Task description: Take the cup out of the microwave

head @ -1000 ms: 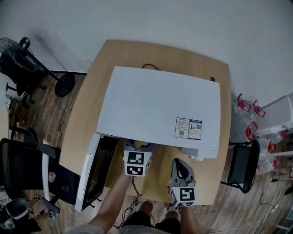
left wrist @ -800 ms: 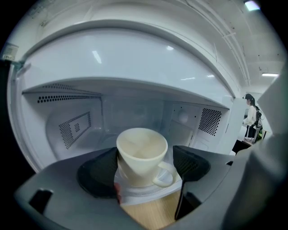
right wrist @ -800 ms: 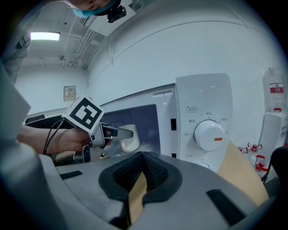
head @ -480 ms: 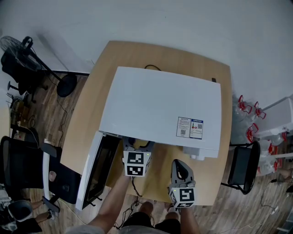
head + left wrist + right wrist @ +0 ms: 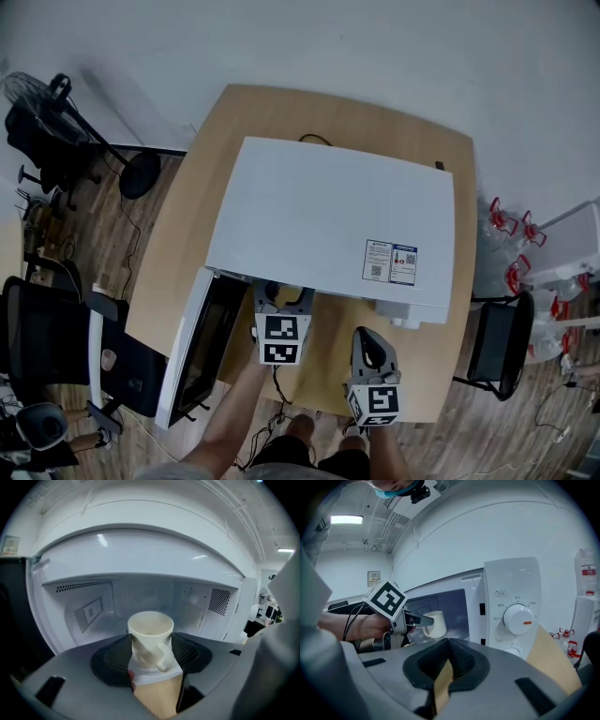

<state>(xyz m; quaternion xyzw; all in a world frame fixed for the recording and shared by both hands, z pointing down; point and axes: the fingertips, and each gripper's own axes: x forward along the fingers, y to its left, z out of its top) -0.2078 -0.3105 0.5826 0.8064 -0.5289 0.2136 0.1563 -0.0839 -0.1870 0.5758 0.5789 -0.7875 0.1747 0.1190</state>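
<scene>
One cream cup [image 5: 149, 637] is standing inside the one open white microwave [image 5: 328, 216] on the worktop [image 5: 412, 131]. The left tongs [image 5: 152, 649] have just been closing around it, and their pads seem to be pressing its sides. The right tongs [image 5: 449, 644] are hanging clenched, holding nothing.

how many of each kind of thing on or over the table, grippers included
microwave: 1
cup: 1
grippers: 2 (left gripper, right gripper)
total: 4
</scene>
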